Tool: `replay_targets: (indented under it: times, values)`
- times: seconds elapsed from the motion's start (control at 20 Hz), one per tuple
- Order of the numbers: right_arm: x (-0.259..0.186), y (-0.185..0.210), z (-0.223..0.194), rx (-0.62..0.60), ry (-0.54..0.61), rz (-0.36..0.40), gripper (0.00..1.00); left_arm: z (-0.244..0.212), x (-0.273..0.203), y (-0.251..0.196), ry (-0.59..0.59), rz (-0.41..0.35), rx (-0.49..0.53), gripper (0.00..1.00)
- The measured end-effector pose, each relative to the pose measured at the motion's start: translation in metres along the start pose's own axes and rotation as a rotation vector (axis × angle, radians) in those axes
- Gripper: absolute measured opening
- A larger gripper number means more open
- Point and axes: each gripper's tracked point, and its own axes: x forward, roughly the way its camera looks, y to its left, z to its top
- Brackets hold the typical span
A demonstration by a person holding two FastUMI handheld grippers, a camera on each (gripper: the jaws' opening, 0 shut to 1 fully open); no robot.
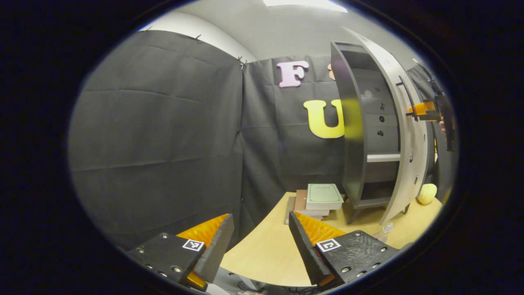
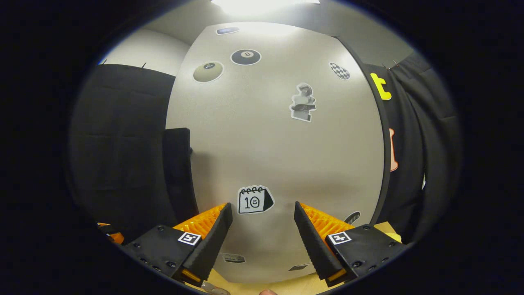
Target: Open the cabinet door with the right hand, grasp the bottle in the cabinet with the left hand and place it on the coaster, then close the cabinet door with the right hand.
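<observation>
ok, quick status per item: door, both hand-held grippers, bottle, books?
cabinet door: partly open, the shelves inside visible
right hand-held gripper: open, holding nothing, facing the door's outer face
left hand-held gripper: open, empty, above the table edge
bottle: on the table by the door's lower edge; upright or not, cannot tell
books: stacked flat beside the cabinet

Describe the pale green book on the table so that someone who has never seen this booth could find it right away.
Start at the tall grey cabinet standing on the wooden table, its door partly open. Just left of its foot sits a small stack of books. The pale green book is the top one, lying flat, lighter than the brownish one under it.
</observation>
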Motion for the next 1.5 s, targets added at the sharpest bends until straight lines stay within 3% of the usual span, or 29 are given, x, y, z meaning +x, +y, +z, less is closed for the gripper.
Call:
replay_targets:
  times: [0.15, 0.35, 0.45, 0.5, 0.55, 0.85, 1.2, 1.5]
  values:
    - [-0.002, 0.004, 0.000, -0.010, 0.002, -0.023, 0.97, -0.006, 0.003, 0.009, 0.007, 0.004, -0.011, 0.81]
    - [-0.003, 0.008, -0.003, 0.009, 0.015, -0.049, 0.97, -0.013, 0.006, 0.017, 0.019, -0.005, -0.020, 0.81]
    - [-0.004, 0.007, -0.004, -0.017, 0.009, -0.085, 0.92, -0.014, 0.008, 0.022, 0.023, -0.010, -0.022, 0.81]
    - [-0.005, 0.007, -0.004, -0.040, 0.006, -0.101, 0.96, -0.014, 0.009, 0.025, 0.023, -0.013, -0.024, 0.82]
    - [-0.005, 0.008, -0.006, -0.066, 0.008, -0.114, 0.92, -0.013, 0.011, 0.027, 0.021, -0.017, -0.025, 0.81]
    - [-0.019, 0.013, 0.000, -0.115, -0.021, -0.119, 0.96, 0.013, 0.023, 0.006, -0.004, -0.100, -0.003, 0.82]
    - [-0.130, -0.026, 0.023, -0.113, -0.060, -0.136, 0.97, 0.077, 0.005, -0.080, -0.110, -0.212, 0.035, 0.82]
    - [-0.231, -0.097, 0.034, -0.095, -0.070, -0.206, 0.98, 0.111, -0.044, -0.163, -0.149, -0.279, 0.025, 0.81]
